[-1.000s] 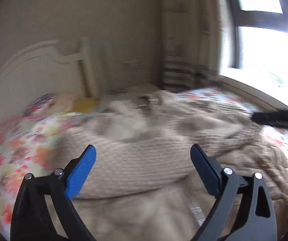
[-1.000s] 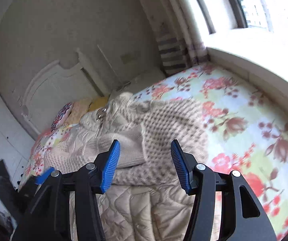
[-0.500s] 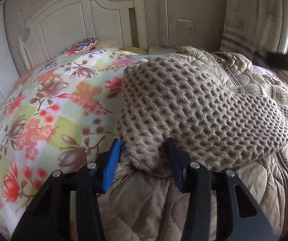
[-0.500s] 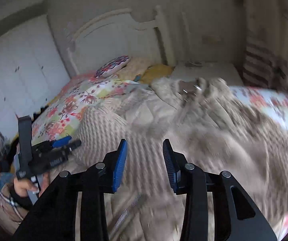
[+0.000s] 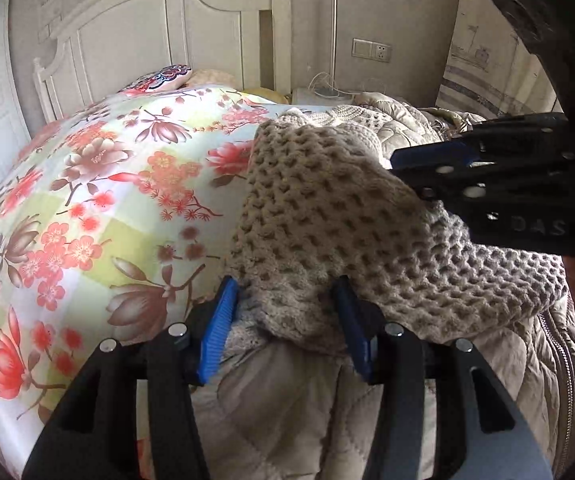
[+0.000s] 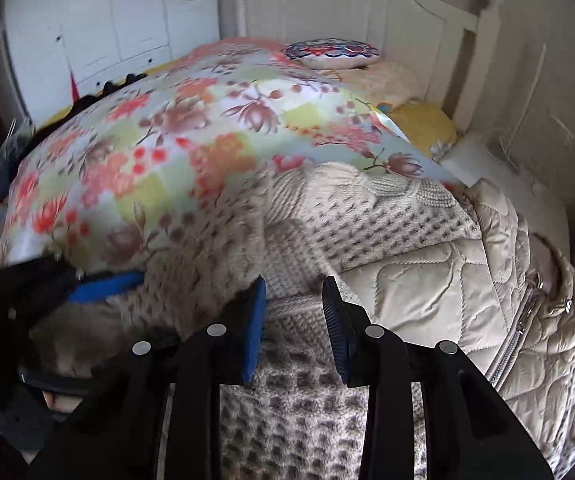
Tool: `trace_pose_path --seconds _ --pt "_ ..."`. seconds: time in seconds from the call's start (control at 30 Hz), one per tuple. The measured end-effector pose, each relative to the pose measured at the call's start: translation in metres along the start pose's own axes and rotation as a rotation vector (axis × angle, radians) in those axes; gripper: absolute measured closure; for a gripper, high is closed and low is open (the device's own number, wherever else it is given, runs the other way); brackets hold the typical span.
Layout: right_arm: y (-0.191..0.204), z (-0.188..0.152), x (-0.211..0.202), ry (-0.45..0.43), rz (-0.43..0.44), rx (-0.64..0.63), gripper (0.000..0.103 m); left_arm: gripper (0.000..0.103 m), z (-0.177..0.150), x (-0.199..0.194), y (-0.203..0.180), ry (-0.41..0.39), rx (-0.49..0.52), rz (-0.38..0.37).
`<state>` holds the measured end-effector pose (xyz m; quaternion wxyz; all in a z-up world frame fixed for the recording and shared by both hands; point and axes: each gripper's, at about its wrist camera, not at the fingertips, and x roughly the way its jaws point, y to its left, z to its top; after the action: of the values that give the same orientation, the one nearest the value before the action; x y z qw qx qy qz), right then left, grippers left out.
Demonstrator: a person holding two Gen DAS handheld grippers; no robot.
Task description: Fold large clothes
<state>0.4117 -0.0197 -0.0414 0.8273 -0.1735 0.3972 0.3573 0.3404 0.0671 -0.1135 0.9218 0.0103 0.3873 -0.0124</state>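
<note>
Left gripper (image 5: 283,320): black frame, blue pads, jaws partly spread with a bunched fold of the knit sweater's edge lying between them; the fabric touches the right pad, while contact with the left pad cannot be told. Right gripper (image 6: 293,320): same build, jaws parted, a sweater fold between the pads; whether the pads press the knit cannot be told. In the left wrist view it (image 5: 467,168) comes in from the right, low over the sweater, its blue tip at the knit surface.

Bed, floral bedspread (image 5: 87,208): red, pink and brown blossoms on pale green and white patches; it covers the mattress and carries all the garments.

Headboard (image 5: 159,20): white, panelled, arched top with a turned post at its right end.

Quilted jacket (image 6: 467,280): beige, stitched padding, zipper running along its right side; it lies on the bedspread, beneath and beside the sweater.

Knit sweater (image 5: 327,208): beige-taupe, open honeycomb stitch; it lies partly on the jacket and partly on the bedspread, its near edge at the left gripper.

Wardrobe (image 6: 107,12): white doors with small knobs, left of the headboard.

Round pillow (image 6: 333,54): blue, red and white pattern, at the head of the bed.

Wall socket (image 5: 372,50): pale plate, right of the bedpost.
</note>
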Motion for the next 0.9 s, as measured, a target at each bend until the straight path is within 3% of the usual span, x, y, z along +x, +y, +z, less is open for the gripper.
trace_pose_path --seconds 0.17,0.37,0.4,0.43,0.47,0.53,0.6,0.67,0.77,0.83,0.9 --pt "-0.003 -0.006 0.000 -0.035 0.011 -0.063 0.069 0.052 0.000 0.001 0.000 0.002 -0.002 -0.005" --pt "0.003 0.008 0.039 0.084 0.066 -0.170 0.069 0.052 0.000 0.002 -0.003 0.009 0.009 0.005" --pt "0.002 0.010 0.041 0.088 0.072 -0.168 0.071 0.052 0.000 0.001 -0.002 0.009 0.007 0.002" --pt "0.004 0.010 0.041 0.083 0.054 -0.177 0.081 0.052 0.000 0.001 -0.002 0.010 0.005 -0.001" --pt "0.010 0.008 0.038 0.065 0.012 -0.204 0.089 0.052 0.000 0.001 -0.001 0.010 0.002 -0.005" --pt "0.019 0.003 0.033 0.027 -0.084 -0.225 0.097 0.052 -0.001 0.001 0.001 0.011 -0.006 -0.014" --pt "0.007 0.001 0.019 -0.056 -0.181 -0.153 0.098 0.051 -0.001 0.001 0.001 0.011 -0.008 -0.018" --pt "-0.024 0.002 -0.004 -0.166 -0.290 0.003 0.099 0.051 -0.001 0.001 0.000 0.013 -0.004 -0.013" --pt "-0.068 -0.007 -0.013 -0.170 -0.345 0.202 0.103 0.051 -0.001 0.000 0.001 0.012 -0.006 -0.016" --pt "-0.086 -0.011 -0.009 -0.120 -0.316 0.280 0.103 0.051 -0.001 0.000 0.001 0.012 -0.006 -0.016" --pt "-0.089 -0.005 -0.012 -0.115 -0.223 0.279 0.103 0.051 -0.001 0.000 0.001 0.012 -0.005 -0.014"
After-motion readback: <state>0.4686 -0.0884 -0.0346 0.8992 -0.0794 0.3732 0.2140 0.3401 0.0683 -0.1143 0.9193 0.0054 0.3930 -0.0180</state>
